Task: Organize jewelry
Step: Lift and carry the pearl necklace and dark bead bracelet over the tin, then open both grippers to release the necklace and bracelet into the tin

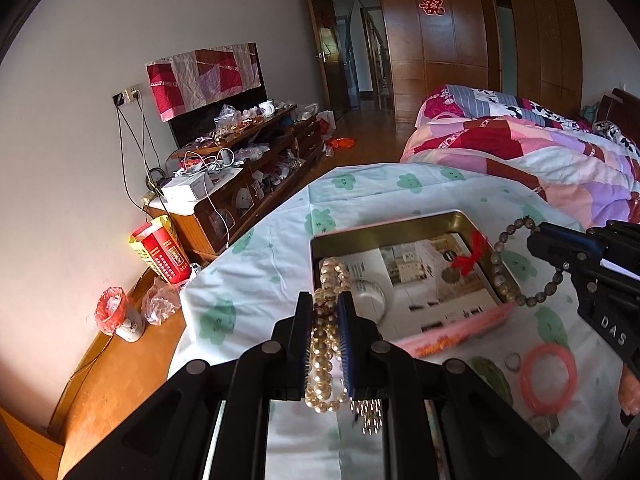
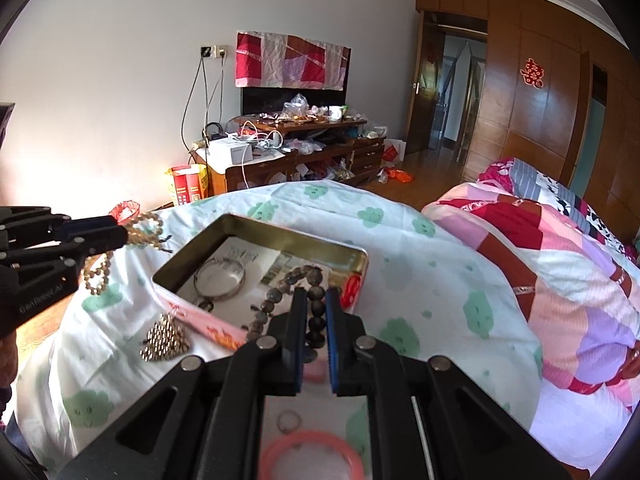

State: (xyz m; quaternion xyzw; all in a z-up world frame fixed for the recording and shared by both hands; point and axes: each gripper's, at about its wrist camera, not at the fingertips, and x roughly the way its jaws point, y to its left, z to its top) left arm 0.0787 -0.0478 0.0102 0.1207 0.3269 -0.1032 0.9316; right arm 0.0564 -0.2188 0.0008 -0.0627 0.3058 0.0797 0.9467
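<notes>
While left gripper (image 1: 325, 304) clamps pearl necklace (image 1: 322, 344), right gripper (image 2: 316, 300) clamps dark bead bracelet (image 2: 298, 276), tin (image 2: 256, 222) contents partly hidden

Tin (image 1: 404, 236) sits on bed sheet (image 1: 280, 240) before you, open. In it: paper liner (image 1: 432, 280), bangle (image 2: 220, 280) toward near-left part, tassel charm (image 1: 468, 260) toward far right.

Your left gripper (image 1: 325, 312) clamps pearl strand (image 1: 326, 344) over tin's near-left corner. Your right gripper (image 2: 316, 312) clamps bead bracelet (image 2: 288, 292) over tin's right side.

Near tin on sheet: studded piece (image 2: 166, 340) at left, ring (image 1: 513, 361) and plastic bangle (image 1: 548, 378) at right, ring just left of bangle.

Quilt (image 1: 540, 160) far right. Cabinet (image 1: 248, 184) far left against wall.
</notes>
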